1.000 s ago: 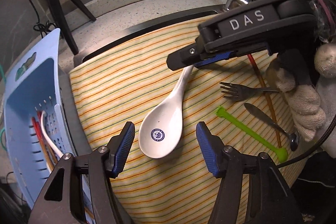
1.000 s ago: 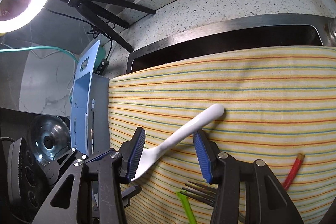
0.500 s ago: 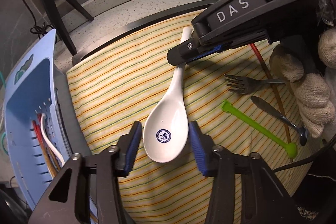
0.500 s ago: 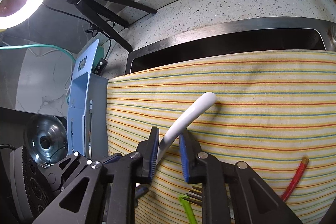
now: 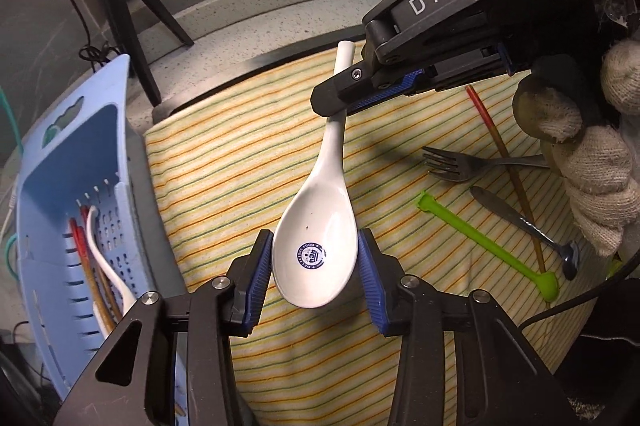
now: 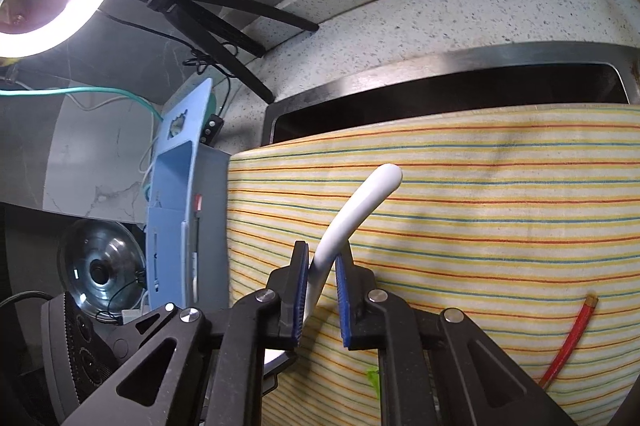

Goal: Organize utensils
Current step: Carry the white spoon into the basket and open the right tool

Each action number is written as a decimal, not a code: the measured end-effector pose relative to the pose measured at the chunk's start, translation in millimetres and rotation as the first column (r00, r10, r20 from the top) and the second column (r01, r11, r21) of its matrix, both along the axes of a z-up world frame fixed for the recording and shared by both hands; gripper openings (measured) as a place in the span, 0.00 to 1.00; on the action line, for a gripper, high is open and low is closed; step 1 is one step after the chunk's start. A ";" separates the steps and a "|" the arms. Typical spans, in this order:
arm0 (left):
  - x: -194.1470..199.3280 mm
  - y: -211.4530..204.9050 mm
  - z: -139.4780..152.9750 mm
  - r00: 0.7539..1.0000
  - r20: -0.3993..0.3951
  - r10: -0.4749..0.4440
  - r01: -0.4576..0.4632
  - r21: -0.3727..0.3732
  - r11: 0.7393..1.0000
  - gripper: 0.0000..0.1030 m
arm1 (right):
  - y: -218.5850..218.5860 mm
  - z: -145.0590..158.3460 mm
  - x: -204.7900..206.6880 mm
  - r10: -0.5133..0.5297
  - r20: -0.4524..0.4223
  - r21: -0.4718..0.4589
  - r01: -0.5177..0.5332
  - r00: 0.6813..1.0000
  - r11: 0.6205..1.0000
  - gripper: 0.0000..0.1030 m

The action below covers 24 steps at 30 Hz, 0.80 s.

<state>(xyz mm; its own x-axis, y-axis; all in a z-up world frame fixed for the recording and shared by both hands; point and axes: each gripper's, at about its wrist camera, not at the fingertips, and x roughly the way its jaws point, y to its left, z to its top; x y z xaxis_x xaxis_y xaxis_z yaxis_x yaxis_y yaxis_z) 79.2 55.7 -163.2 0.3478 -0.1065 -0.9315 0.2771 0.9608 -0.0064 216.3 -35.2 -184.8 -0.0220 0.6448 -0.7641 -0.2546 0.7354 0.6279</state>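
Note:
A white ceramic spoon (image 5: 332,154) with a blue mark in its bowl lies on the striped cloth (image 5: 224,166). My left gripper (image 5: 314,246) grips the bowl, one blue pad pressed on each side. From the upper right, my right gripper (image 5: 334,100) comes in over the handle. In the right wrist view the right gripper (image 6: 322,258) has its jaws closing on the white handle (image 6: 360,202), both pads against it. The handle's end curves up and away above the cloth (image 6: 480,186).
A blue slotted basket (image 5: 52,210) at the left holds several utensils. Right of the spoon lie a fork (image 5: 452,166), a green stick (image 5: 480,242), a metal utensil (image 5: 516,218) and a red chopstick (image 5: 500,142). A gloved hand (image 5: 592,178) holds the right gripper. A dark sink gap (image 6: 440,98) runs behind the cloth.
Both grippers have shut on the white spoon: the left on its bowl, the right on its handle. The handle has swung more upright in both views.

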 end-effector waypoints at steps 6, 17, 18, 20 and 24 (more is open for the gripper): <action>-13.2 19.0 23.3 0.998 0.045 0.045 -0.045 -0.020 0.999 0.39 | 15.6 24.8 -5.0 0.037 0.030 0.036 -0.038 0.999 0.999 0.11; -51.6 71.7 48.5 0.978 0.101 0.181 -0.179 -0.022 0.984 0.39 | 85.0 60.3 -32.0 0.191 0.104 0.061 -0.198 0.976 0.978 0.10; -53.0 76.5 48.3 0.976 0.101 0.191 -0.190 -0.022 0.982 0.39 | 93.1 61.7 -34.9 0.208 0.108 0.060 -0.215 0.972 0.975 0.10; -57.9 89.7 48.5 0.970 0.104 0.222 -0.220 -0.024 0.975 0.39 | 108.0 64.2 -40.1 0.233 0.114 0.059 -0.241 0.966 0.969 0.10; -66.9 110.4 46.8 0.958 0.103 0.267 -0.265 -0.029 0.964 0.39 | 134.7 65.6 -49.5 0.282 0.127 0.051 -0.290 0.951 0.956 0.10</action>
